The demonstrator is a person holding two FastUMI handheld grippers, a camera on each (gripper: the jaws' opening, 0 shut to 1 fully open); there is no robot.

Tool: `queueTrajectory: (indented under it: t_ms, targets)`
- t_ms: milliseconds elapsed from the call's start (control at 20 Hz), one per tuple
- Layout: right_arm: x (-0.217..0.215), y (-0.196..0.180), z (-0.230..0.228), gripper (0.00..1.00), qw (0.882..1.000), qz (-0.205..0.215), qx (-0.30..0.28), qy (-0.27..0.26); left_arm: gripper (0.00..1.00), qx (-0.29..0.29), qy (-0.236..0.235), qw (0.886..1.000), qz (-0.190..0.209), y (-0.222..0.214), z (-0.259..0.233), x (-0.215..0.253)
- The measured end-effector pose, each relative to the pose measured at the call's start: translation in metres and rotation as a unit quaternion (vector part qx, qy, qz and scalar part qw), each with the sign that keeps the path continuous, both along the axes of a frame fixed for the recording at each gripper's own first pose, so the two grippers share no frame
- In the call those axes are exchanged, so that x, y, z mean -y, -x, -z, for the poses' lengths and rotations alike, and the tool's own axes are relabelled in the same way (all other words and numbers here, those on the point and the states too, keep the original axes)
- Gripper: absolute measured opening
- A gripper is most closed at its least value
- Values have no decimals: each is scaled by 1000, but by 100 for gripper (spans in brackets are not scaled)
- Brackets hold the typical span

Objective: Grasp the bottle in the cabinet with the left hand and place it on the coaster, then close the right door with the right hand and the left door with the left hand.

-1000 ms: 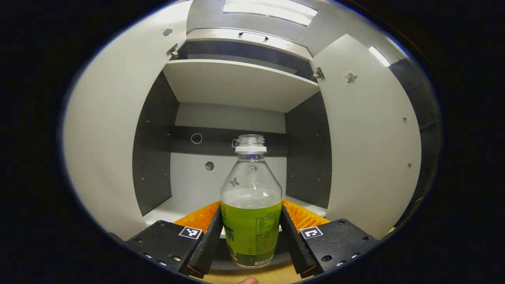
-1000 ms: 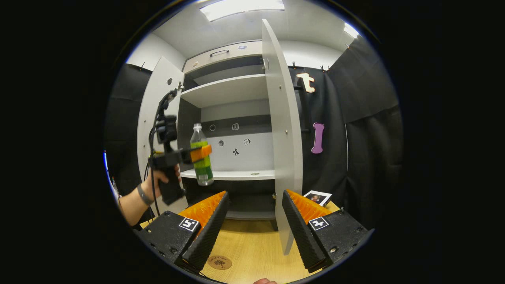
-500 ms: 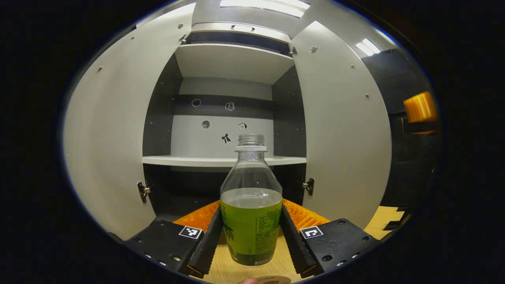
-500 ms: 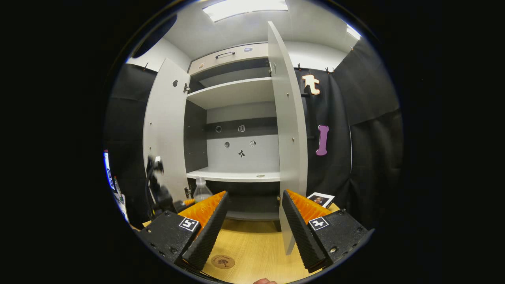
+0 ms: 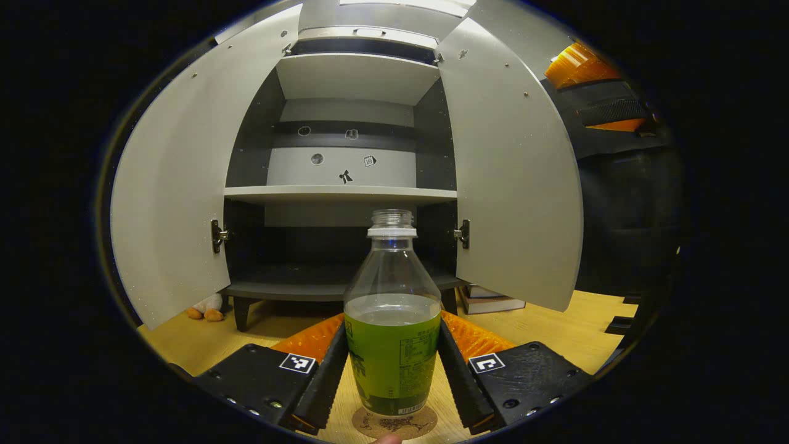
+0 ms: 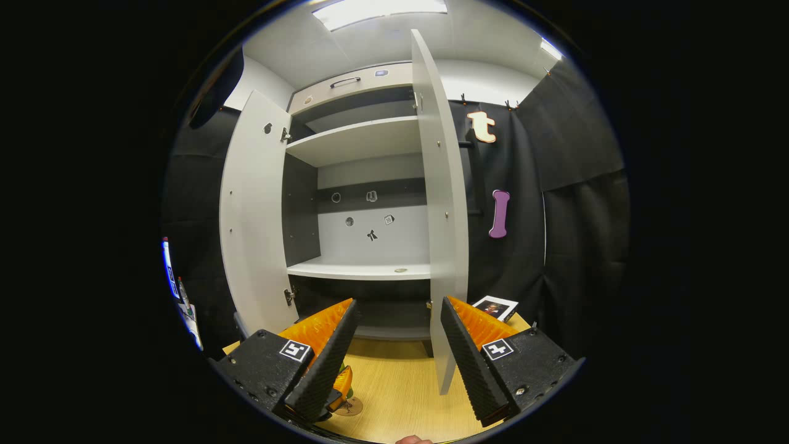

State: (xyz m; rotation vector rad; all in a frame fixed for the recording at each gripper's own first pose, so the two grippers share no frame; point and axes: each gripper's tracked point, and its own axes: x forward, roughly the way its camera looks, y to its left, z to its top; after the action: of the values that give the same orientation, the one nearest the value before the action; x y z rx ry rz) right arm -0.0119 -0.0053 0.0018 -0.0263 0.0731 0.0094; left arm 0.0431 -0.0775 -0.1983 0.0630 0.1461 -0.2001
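Clamping the bottle (image 5: 392, 333) between both fingers, left gripper (image 5: 392, 376), bottle base touching the coaster (image 5: 394, 422) in front of the cabinet (image 5: 345, 196). Right gripper (image 6: 394, 351) spread apart, holding nothing, facing the cabinet's open right door (image 6: 441, 216); left door (image 6: 253, 209) open too.

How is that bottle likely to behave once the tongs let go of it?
The bottle looks tall and narrow-based, so it may tip if nudged. It has no cap, so the green liquid, about half full, could spill. The left tongs press its label without visible denting, so it seems fairly stiff.
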Motion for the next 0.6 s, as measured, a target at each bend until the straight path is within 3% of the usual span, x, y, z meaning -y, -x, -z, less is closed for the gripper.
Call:
queueTrajectory:
  t_ms: [300,600]
  targets:
    - [-2,-5,4,83,1000,1,-9,20,75,-27,25,999,-16,8,27,-9]
    - [-15,-10,11,83,999,-20,-12,24,75,-34,4,999,-21,19,41,-14]
